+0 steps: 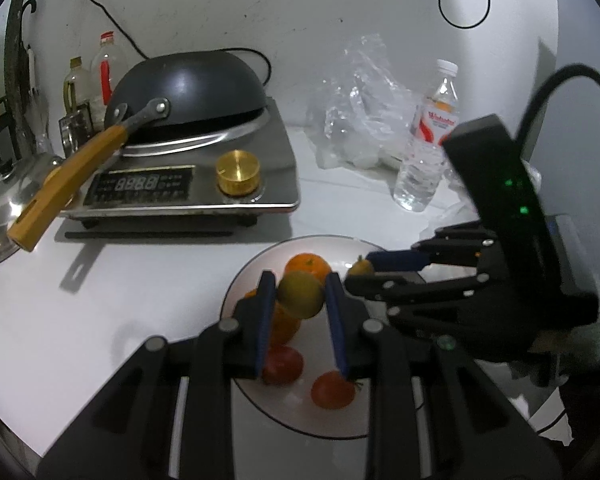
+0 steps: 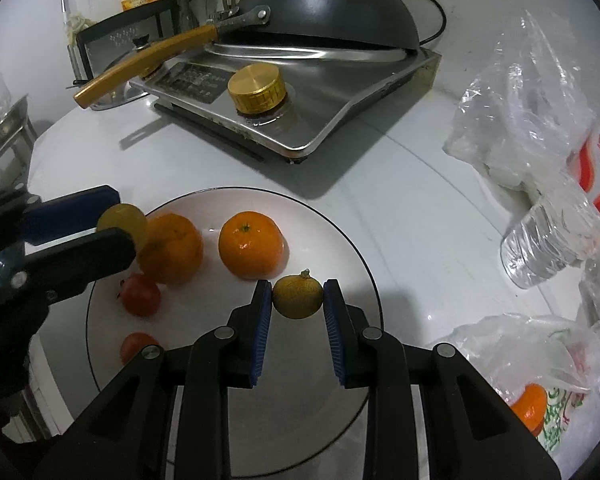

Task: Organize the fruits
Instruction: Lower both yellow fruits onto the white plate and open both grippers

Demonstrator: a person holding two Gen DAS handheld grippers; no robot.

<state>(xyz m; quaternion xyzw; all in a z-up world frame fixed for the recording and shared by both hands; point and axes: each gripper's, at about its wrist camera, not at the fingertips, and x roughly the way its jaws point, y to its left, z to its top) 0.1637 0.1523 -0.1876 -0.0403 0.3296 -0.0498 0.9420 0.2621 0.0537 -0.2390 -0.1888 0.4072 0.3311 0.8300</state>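
Note:
A white plate (image 2: 340, 240) with a dark rim lies on the white counter. On it are two oranges (image 2: 251, 245) (image 2: 172, 248) and two small red fruits (image 2: 142, 295) (image 2: 136, 346). My left gripper (image 1: 300, 294) is shut on a yellow-green citrus fruit (image 1: 301, 294) and holds it above the plate; it also shows in the right wrist view (image 2: 116, 220). My right gripper (image 2: 298, 298) is shut on a smaller yellow-green citrus fruit (image 2: 298, 297) above the plate's right side; it also shows in the left wrist view (image 1: 370, 270).
An induction cooker (image 2: 300, 100) with an upturned black wok (image 2: 324, 4) and gold knob (image 2: 256, 88) stands behind the plate. A water bottle (image 1: 424, 152) and clear plastic bags (image 2: 512, 120) lie to the right. A bag holding an orange (image 2: 532, 408) is at lower right.

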